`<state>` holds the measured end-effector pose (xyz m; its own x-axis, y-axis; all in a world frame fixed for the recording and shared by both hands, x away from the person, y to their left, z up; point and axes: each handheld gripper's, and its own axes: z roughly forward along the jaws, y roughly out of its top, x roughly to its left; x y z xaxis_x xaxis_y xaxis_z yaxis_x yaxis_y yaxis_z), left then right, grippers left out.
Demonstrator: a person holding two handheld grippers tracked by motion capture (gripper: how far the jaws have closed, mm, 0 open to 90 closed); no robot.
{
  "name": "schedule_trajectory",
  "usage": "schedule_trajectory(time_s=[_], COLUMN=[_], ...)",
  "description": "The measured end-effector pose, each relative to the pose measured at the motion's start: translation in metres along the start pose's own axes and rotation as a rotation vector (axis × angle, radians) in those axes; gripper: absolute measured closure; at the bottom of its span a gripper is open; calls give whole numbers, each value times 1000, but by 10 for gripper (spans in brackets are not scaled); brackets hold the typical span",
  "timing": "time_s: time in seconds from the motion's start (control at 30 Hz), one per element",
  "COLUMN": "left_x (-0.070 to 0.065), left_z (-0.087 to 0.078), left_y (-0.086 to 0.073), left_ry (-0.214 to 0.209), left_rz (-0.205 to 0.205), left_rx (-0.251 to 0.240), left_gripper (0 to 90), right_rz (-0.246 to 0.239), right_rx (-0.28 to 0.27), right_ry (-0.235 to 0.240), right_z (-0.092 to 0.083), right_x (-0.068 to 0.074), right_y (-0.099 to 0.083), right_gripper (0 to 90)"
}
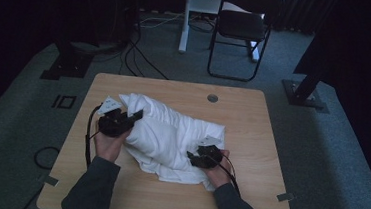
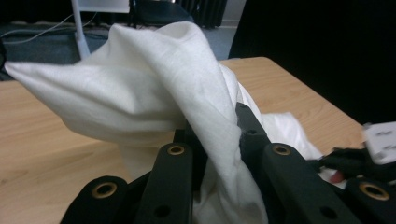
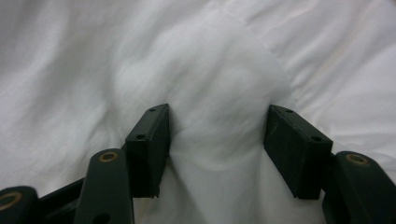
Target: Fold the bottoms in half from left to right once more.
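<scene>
High view: my left hand-held gripper is clenched on the white cloth, my right hand-held gripper is released; folding on the desk is barely begun.

A wooden table lies under the tongs. Beyond them, well apart, a black chair stands on grey carpet beside a white post, with cables nearby.
</scene>
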<state>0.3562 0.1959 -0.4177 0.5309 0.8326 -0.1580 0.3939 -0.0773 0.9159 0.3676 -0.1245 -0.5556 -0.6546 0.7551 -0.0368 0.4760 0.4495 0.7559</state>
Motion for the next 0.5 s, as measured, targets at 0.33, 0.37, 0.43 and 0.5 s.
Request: schedule_trajectory(time_s=[0.33, 0.37, 0.43, 0.5], left_x=[-24, -25, -26, -29], left_z=[8, 9, 11, 13], left_y=[13, 13, 12, 11], left_ry=[-10, -10, -17, -20], left_rz=[90, 96, 100, 107], left_rx=[13, 18, 24, 30], left_gripper=[797, 797, 797, 796], right_rz=[-81, -72, -42, -21], right_rx=[-23, -50, -126, -146], right_ry=[147, 179, 199, 124], right_z=[31, 26, 10, -5], right_x=[44, 44, 39, 28], right_y=[33, 35, 35, 32], right_gripper=[366, 372, 388, 409])
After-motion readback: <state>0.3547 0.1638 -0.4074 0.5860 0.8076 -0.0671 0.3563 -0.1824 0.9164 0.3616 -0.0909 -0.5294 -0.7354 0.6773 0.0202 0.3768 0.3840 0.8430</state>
